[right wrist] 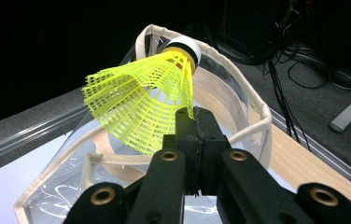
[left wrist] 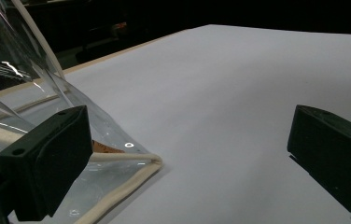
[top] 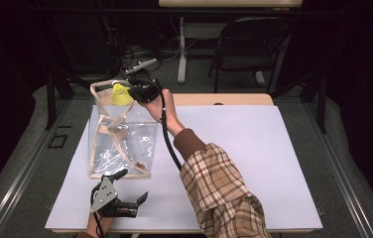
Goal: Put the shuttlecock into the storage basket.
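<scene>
The bag [top: 120, 141] is big, see-through and shiny, with soft cream cloth edges, and it stands on the smooth white table [top: 254, 163]. The shuttlecock [right wrist: 141, 105] is a yellow plastic net cone with a white tip, over the bag's open top. The right gripper [right wrist: 194, 123] pinches its edge tight. The left gripper [top: 125, 186] is wide apart, holding nothing.

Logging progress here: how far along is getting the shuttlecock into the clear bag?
Done: the right gripper has the yellow shuttlecock pinched by its skirt. In hand: holding it over the clear bag mouth. Left: releasing it inside. The left gripper rests open by the bag's corner.
</scene>
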